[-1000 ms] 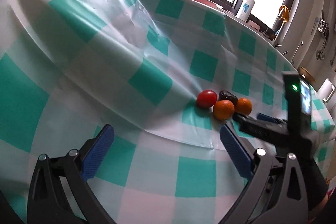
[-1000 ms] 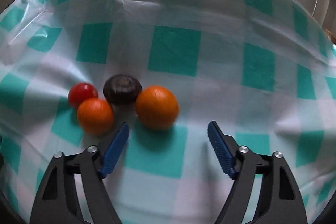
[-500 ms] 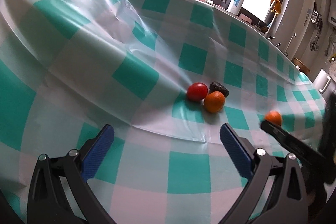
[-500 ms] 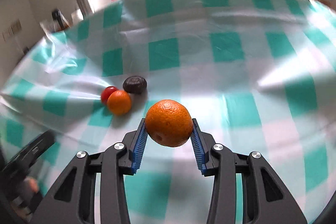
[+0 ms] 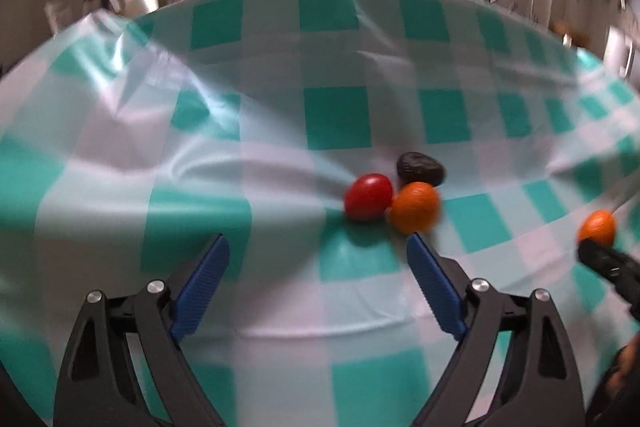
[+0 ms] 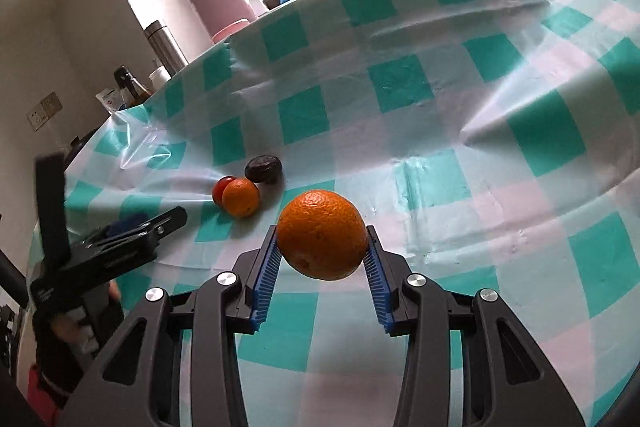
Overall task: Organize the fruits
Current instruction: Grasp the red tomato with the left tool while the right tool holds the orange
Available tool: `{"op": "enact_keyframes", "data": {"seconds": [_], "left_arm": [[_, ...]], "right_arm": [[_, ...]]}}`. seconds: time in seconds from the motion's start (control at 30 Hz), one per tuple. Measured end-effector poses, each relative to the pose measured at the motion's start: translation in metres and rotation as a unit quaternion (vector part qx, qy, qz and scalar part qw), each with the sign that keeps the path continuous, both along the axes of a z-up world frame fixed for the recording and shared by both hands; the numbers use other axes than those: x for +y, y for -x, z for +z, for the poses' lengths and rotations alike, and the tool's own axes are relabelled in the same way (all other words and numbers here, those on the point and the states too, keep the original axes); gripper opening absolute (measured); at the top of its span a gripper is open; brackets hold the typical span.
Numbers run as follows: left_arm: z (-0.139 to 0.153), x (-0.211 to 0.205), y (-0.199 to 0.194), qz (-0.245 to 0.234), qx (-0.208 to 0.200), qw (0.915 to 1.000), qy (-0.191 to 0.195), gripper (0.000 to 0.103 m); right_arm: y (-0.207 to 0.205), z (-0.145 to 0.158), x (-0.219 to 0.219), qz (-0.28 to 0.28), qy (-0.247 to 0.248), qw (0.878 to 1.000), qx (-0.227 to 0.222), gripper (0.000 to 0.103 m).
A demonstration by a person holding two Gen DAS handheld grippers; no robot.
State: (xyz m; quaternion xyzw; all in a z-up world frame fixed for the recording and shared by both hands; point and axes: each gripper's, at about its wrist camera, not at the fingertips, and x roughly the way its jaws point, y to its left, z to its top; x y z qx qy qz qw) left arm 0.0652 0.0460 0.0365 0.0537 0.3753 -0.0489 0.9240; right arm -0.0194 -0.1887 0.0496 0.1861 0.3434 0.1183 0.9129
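Checked tablecloth (image 6: pixel 400 83): right gripper (image 6: pixel 322 259) clamps one orange (image 6: pixel 322 233); three fruits (image 5: pixel 400 193) wait mid-frame, left gripper (image 5: pixel 316 281) closing in, empty

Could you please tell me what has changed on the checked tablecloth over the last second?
The right gripper closed its jaws on the large round orange, took it from the cluster and lifted it clear. The left gripper, empty, has just been narrowing its jaws and moved nearer the cluster. The red tomato, small orange and dark fruit stayed put.
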Motion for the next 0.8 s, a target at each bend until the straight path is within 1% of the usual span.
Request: {"op": "enact_keyframes", "data": {"seconds": [0.13,0.17,0.23,0.3,0.4,0.43,0.47,0.53,0.57,0.67,0.73,0.8], "left_arm": [[-0.011,-0.014,-0.022,-0.027,0.026,0.9988,-0.031,0.09],[-0.017,-0.022,-0.027,-0.039,0.032,0.9977,-0.045,0.09],[-0.021,-0.031,-0.031,-0.055,0.032,0.9964,-0.056,0.09],[-0.022,-0.036,-0.036,-0.07,0.037,0.996,-0.043,0.09],[-0.024,-0.043,-0.043,-0.099,0.04,0.9938,-0.031,0.082],[-0.025,-0.044,-0.045,-0.11,0.04,0.9928,-0.025,0.077],[-0.025,-0.044,-0.045,-0.134,0.038,0.9903,-0.005,0.073],[-0.024,-0.041,-0.04,-0.164,0.034,0.9857,0.022,0.073],[-0.022,-0.038,-0.038,-0.175,0.033,0.9836,0.028,0.074],[-0.015,-0.03,-0.035,-0.158,0.013,0.9873,0.003,0.075],[-0.012,-0.02,-0.037,-0.146,0.015,0.9891,0.014,0.075],[-0.012,-0.016,-0.038,-0.138,0.017,0.9902,0.009,0.075]], "right_arm": [[-0.003,-0.002,0.001,-0.003,0.003,1.0,0.005,0.042],[-0.003,-0.002,0.001,-0.004,0.003,1.0,0.006,0.042],[-0.004,-0.003,0.0,-0.007,0.004,1.0,0.007,0.042],[-0.004,-0.003,0.001,-0.008,0.006,1.0,0.01,0.042],[-0.004,-0.003,0.001,-0.009,0.009,1.0,0.011,0.042],[-0.004,-0.003,0.001,-0.01,0.009,1.0,0.011,0.042],[-0.004,-0.003,0.001,-0.01,0.01,1.0,0.01,0.043],[-0.004,-0.003,0.002,-0.01,0.01,1.0,0.009,0.044],[-0.004,-0.003,0.002,-0.009,0.01,1.0,0.008,0.044],[-0.003,-0.003,0.002,-0.009,0.012,1.0,0.006,0.044],[-0.003,-0.003,0.001,-0.01,0.011,1.0,0.005,0.044],[-0.003,-0.003,0.001,-0.009,0.011,1.0,0.005,0.044]]}}
